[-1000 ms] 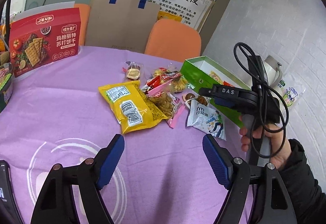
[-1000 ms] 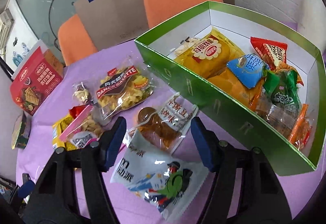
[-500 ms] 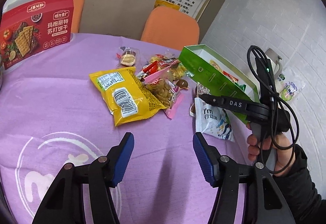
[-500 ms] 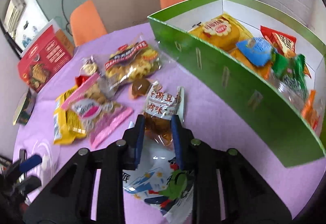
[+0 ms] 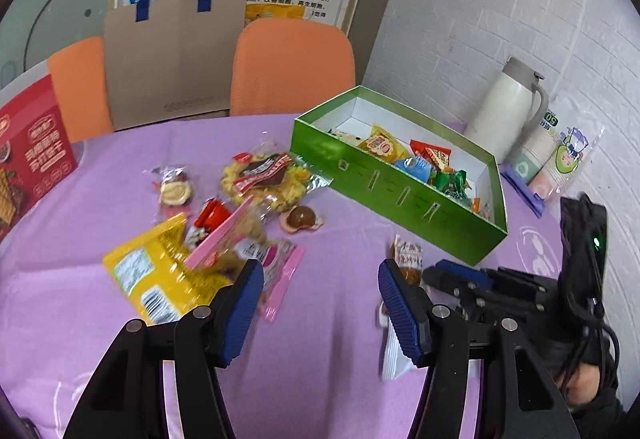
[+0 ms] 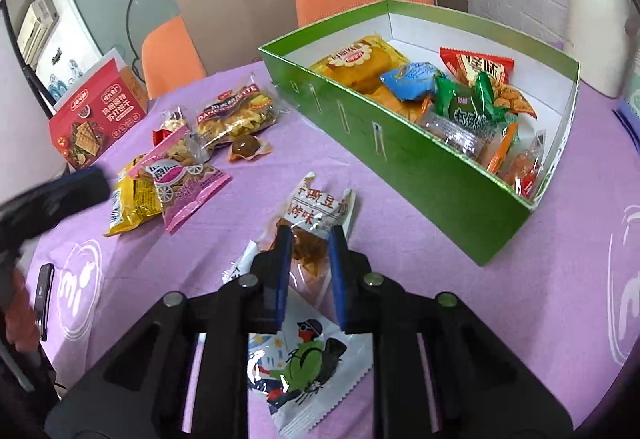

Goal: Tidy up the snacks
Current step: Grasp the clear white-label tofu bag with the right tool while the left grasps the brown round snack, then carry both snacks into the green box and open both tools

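Two claws work over a round worktop (image 6: 400, 183) draped in purple cloth. The right claw (image 6: 308, 263) is pinched on a clear-and-white packet of brown snack (image 6: 316, 219), its blue pads pressed against the packet's lower end while the printed top sticks out ahead of them; whether the packet is clear of the cloth I cannot tell. Under it lies a white pouch printed with a green cartoon figure (image 6: 304, 363). The left claw (image 5: 320, 303) hangs spread wide with nothing between its pads, near a heap of loose snacks: a yellow bag (image 5: 160, 279), a pink-edged bag (image 5: 260, 263), a clear bag of yellow crisps (image 5: 268, 179) and a small wrapped brown sweet (image 5: 302, 218). Just beyond the held packet stands an open green cardboard box (image 6: 420, 159), already holding several packets. A cream jug (image 5: 508, 107) stands behind the box.
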